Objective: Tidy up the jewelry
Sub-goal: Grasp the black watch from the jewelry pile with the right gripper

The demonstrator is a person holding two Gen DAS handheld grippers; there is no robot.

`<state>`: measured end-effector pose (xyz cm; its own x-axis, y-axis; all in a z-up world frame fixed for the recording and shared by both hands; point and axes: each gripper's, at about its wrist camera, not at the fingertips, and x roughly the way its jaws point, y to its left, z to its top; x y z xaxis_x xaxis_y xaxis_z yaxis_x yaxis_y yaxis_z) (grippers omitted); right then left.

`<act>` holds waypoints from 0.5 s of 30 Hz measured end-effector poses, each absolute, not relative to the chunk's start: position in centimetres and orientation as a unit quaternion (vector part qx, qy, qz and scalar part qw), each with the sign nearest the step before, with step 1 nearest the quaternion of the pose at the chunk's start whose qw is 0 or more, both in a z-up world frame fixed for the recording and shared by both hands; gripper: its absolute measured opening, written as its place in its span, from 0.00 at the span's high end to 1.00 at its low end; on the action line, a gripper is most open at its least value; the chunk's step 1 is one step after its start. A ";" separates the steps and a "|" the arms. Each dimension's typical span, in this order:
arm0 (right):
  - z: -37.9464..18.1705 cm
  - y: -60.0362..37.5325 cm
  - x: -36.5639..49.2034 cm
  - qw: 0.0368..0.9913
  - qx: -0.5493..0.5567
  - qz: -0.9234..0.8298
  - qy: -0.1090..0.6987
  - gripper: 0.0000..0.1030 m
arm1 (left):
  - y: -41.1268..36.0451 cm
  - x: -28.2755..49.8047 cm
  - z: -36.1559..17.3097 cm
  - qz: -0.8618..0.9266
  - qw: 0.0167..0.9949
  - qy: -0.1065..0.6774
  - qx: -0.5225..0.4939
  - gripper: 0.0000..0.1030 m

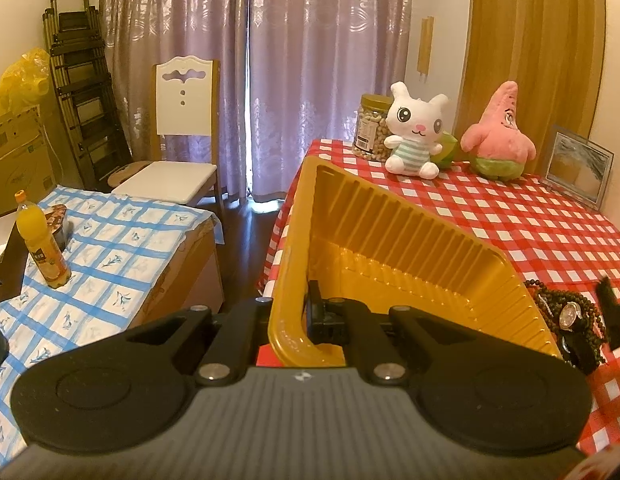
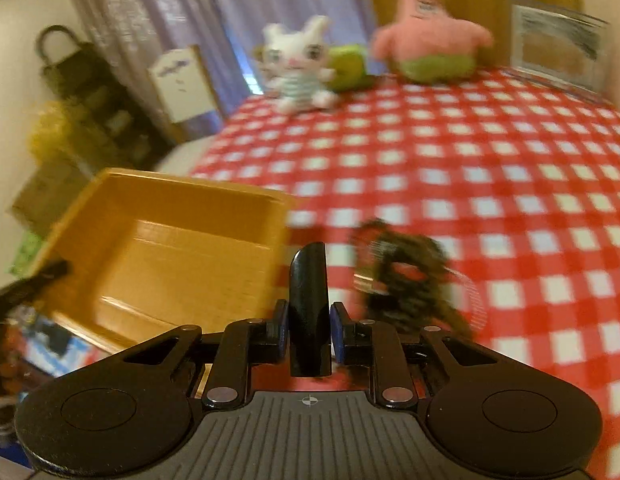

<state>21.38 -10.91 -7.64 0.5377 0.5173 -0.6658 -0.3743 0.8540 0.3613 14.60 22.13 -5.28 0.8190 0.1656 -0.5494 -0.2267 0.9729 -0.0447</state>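
right hand-held gripper pinching black strap | jewelry pile just right | tray left

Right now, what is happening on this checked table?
A person works with two handheld grippers. The left gripper is shut on the rim of a ribbed yellow plastic tray, holding it tilted. The right gripper grips a flat black strap-like piece. A dark bead necklace and wristwatch pile lies on the red-and-white checked tablecloth beside the tray.
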 end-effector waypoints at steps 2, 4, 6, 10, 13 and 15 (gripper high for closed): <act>-7.6 -8.9 21.7 0.866 0.085 0.278 0.407 0.79 | 22.2 14.6 -5.3 0.101 0.952 0.284 -0.054 0.96; -8.0 -7.1 21.7 0.858 0.076 0.295 0.413 0.79 | 22.3 14.6 -5.4 0.099 0.952 0.284 -0.054 0.96; -8.5 -5.6 21.8 0.851 0.067 0.307 0.420 0.79 | 22.4 14.7 -5.4 0.097 0.952 0.285 -0.055 0.96; -10.0 -4.0 22.2 0.838 0.054 0.312 0.444 0.79 | 22.4 14.6 -5.4 0.095 0.952 0.284 -0.054 0.96; -11.1 -3.2 22.7 0.834 0.036 0.309 0.455 0.79 | 22.5 14.6 -5.5 0.093 0.953 0.284 -0.056 0.96; -11.8 -3.0 22.4 0.834 0.024 0.307 0.458 0.79 | 22.5 14.6 -5.5 0.091 0.953 0.285 -0.056 0.96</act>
<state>22.40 -2.98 -11.79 0.3928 0.5340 -0.7487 -0.4894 0.8107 0.3214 14.64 22.52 -5.54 0.8212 0.1421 -0.5527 -0.2057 0.9771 -0.0544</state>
